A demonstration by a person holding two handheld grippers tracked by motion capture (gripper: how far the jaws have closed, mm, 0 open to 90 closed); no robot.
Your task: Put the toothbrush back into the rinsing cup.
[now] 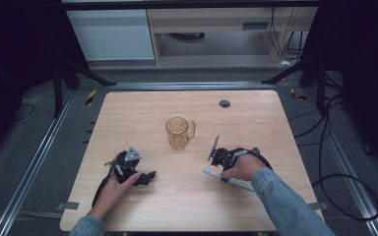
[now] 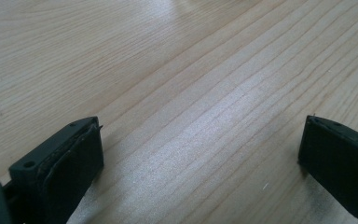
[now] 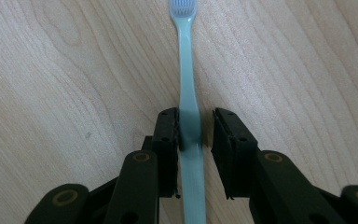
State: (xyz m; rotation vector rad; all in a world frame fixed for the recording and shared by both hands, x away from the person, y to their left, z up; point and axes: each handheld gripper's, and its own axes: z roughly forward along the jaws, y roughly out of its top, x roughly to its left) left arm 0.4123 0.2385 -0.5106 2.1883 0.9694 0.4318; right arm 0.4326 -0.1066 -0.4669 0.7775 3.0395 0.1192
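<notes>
A pale blue-green toothbrush (image 3: 186, 70) lies flat on the wooden table (image 1: 256, 118), bristle head pointing away from my right gripper (image 3: 196, 119). The handle runs between that gripper's jaws. One pad touches the handle, and a narrow gap remains at the other pad, so the gripper is open around it. In the high view the toothbrush (image 1: 234, 181) lies under the right hand, right of centre, with the right gripper (image 1: 221, 172) pointing down at it. My left gripper (image 2: 200, 140) is wide open over bare wood, and in the high view the left gripper (image 1: 147, 177) rests near the front left.
A clear amber plastic cup with a handle (image 1: 179, 132) stands upright at the table's centre, behind and between both hands. A small dark round grommet (image 1: 225, 103) sits near the far edge. Cables lie on the floor to the right of the table.
</notes>
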